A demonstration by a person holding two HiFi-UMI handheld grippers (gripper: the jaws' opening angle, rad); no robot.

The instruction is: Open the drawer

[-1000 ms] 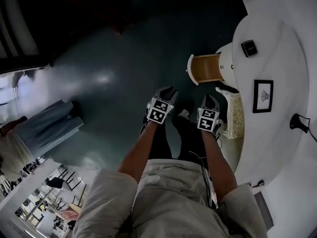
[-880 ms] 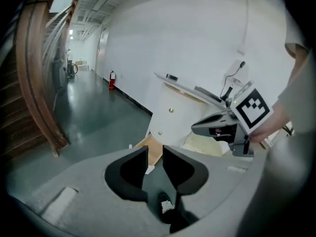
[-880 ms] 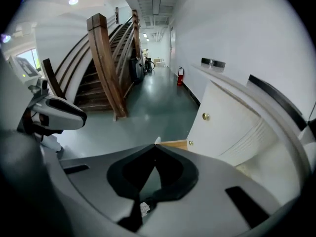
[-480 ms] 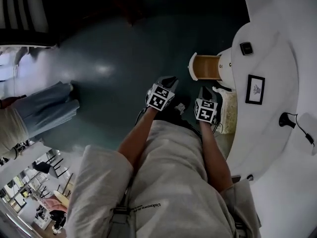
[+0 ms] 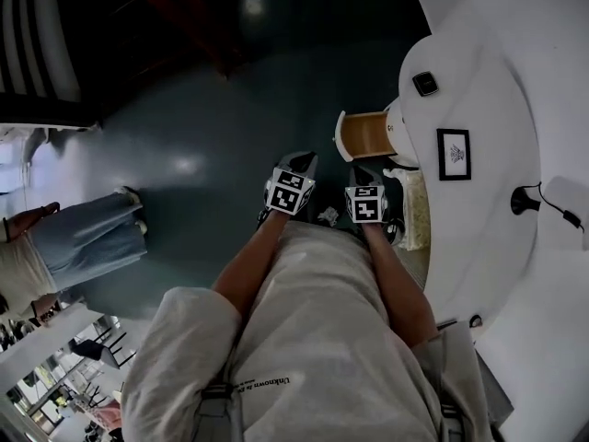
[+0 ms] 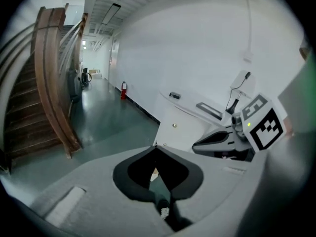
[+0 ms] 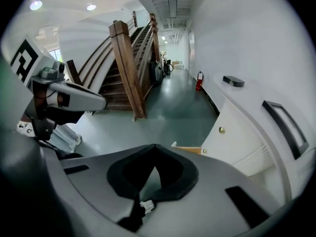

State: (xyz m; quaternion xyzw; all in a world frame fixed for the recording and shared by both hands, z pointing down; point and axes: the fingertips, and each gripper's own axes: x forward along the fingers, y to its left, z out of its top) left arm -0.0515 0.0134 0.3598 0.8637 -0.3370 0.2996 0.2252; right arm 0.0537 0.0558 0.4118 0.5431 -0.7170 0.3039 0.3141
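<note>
The left gripper point(image 5: 306, 157), grey-bodied with a black-and-white marker cube point(image 5: 287, 191) on it, has its jaws brought together so that the tips meet. Nothing sits between them; only a narrow slit of floor shows behind. The right gripper point(image 5: 361, 168) is just to its right and level with it. It is closed in the same way, tip to tip and empty, as its own view point(image 7: 155, 145) shows. Both are held low over the person's light grey clothing point(image 5: 313, 339), on bare forearms, pointing away from the body.

Just beyond the right gripper, and apart from it, is a drawer point(image 5: 365, 134) with a white front and a light wooden box. It is pulled out to the left from a white curved cabinet point(image 5: 497, 90). In the right gripper view its wooden edge point(image 7: 186, 148) shows just past the closed tips, beside a small brass knob point(image 7: 222, 130) on the cabinet's white face.

On the cabinet's top lie a black-framed picture point(image 5: 454, 154), a small black box point(image 5: 425, 83) farther off and a black cable point(image 5: 526, 200) nearer.

Left of the drawer spreads a glossy dark green floor point(image 5: 212, 109). A brown wooden staircase point(image 7: 126, 58) rises at the far left. A person's legs in blue jeans point(image 5: 87, 238) are at the left edge, well away from both grippers.
</note>
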